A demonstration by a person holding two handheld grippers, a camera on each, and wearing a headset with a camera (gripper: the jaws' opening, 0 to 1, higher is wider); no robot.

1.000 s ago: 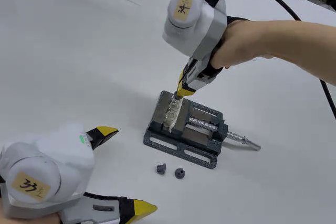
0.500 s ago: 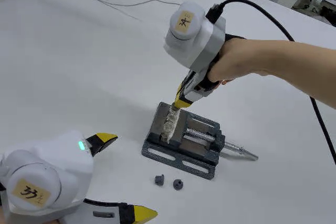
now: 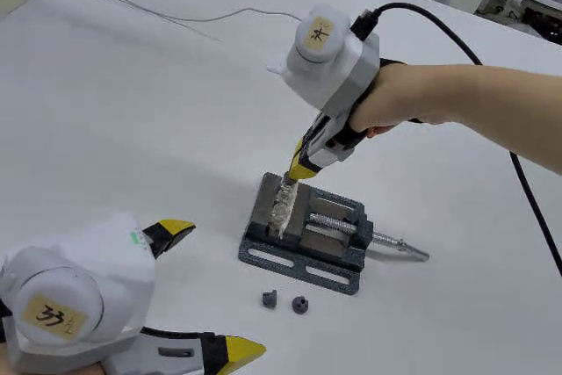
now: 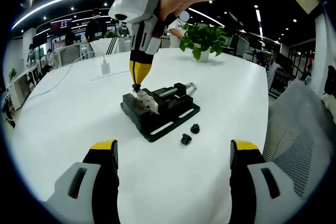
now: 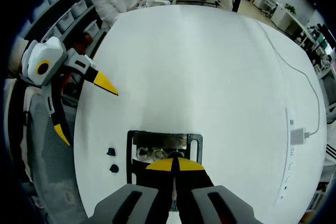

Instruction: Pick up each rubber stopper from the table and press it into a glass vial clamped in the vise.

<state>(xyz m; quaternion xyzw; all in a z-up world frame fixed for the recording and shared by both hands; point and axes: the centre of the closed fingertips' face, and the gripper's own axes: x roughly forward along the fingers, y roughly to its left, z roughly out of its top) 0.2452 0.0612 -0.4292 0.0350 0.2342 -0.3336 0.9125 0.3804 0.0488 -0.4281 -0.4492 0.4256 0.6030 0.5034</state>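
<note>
Just ahead of your left hand-held gripper (image 4: 173, 146), jaws wide and empty, two rubber stoppers (image 4: 186, 139) lie on the desk (image 4: 63, 114). Beyond, glass vials (image 4: 144, 97) sit clamped in the vise (image 4: 167, 116), your right hand-held gripper (image 4: 136, 82) meeting one's top with closed tips.

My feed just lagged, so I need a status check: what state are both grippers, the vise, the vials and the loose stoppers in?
Right gripper: shut, tip down at the vials.
Left gripper: open, empty.
Vise: closed on the vials.
Vials: clamped in a row; can't tell if stoppered.
Stoppers: two, loose on the table beside the vise.
</note>
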